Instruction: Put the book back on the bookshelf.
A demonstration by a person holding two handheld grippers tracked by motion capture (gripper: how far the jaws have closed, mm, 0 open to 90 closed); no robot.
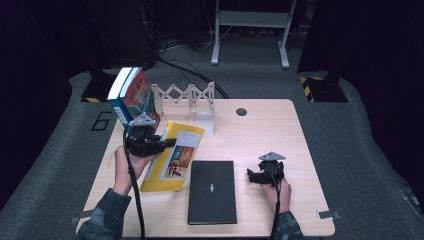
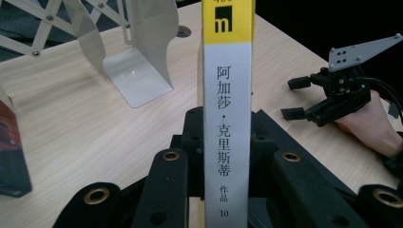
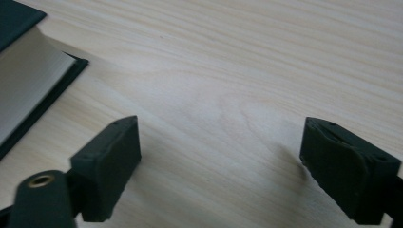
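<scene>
On the wooden table, left gripper clamps the yellow book by its spine, probably headed into the white bookend rack behind it, right gripper wide open, empty.

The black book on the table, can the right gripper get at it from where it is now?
Probably yes. The right gripper sits open beside the black book, with bare table between them. In the right gripper view, the book's page edge lies just left of the fingers, nothing in between.

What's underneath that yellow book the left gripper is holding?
The yellow book tilts over the wooden table, its lower edge beside the black book. Whatever lies directly beneath is covered.
</scene>
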